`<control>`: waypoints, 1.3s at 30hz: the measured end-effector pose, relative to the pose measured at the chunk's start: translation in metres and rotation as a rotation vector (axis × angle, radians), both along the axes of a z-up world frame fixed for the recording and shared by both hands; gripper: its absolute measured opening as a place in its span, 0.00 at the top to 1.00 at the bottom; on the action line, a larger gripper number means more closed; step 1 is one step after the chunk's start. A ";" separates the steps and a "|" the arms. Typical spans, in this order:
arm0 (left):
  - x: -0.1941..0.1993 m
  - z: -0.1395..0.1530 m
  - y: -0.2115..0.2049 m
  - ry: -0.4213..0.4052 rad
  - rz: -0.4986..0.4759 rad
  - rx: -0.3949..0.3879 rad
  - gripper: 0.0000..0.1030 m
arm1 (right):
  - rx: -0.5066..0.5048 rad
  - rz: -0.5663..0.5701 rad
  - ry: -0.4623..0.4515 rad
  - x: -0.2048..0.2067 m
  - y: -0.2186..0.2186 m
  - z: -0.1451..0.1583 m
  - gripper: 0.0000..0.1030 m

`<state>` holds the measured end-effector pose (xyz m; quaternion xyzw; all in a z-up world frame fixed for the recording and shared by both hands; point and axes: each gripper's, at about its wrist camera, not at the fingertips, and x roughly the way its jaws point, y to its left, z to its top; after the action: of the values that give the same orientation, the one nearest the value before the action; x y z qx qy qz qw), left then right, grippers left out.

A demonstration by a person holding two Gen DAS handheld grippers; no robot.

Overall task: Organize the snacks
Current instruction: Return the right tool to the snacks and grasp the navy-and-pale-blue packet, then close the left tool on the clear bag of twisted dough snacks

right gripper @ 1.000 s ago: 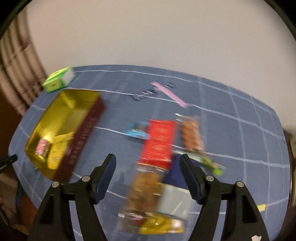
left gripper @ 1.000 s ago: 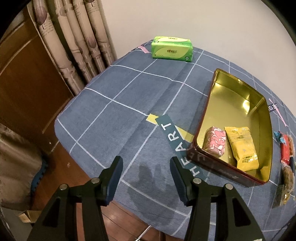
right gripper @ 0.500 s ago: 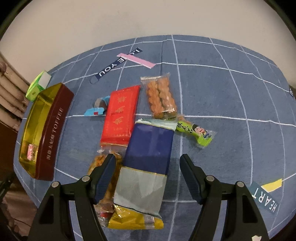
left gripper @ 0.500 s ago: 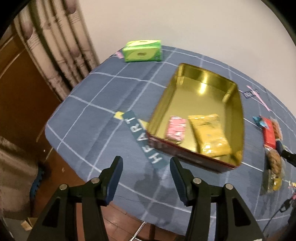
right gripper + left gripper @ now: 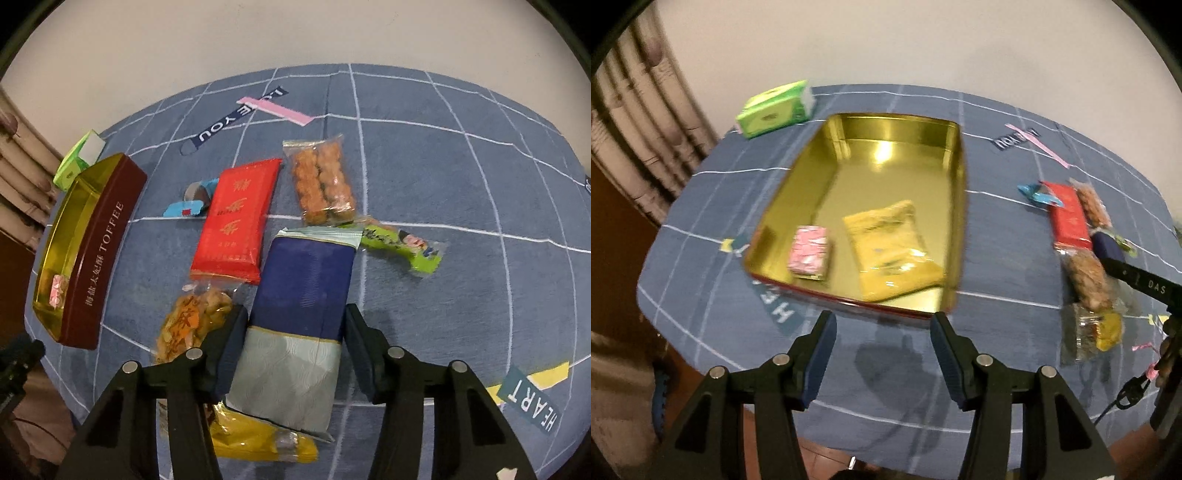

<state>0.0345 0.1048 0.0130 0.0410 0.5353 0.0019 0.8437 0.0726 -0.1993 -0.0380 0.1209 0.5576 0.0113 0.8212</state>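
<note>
Two packets in tin [image 5: 956,206], right hand-held gripper [image 5: 291,350] astride navy packet [image 5: 303,288]

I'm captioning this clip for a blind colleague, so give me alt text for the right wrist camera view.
The open right gripper straddles a navy and silver snack packet lying on a blue grid-patterned tablecloth, its fingers at either side. Beyond lie a red packet, a clear pack of fried snacks and a green wrapped bar, with a maroon TOFFEE tin at left.
</note>
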 end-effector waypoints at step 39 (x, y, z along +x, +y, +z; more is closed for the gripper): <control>0.077 -0.053 -0.179 0.311 -0.179 -0.167 0.40 | -0.127 -0.053 -0.061 -0.069 -0.069 -0.018 0.52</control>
<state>0.1115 -0.0740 -0.0396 0.0180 0.6516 -0.1238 0.7482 0.0033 -0.2684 -0.0556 0.0826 0.5284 -0.0422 0.8439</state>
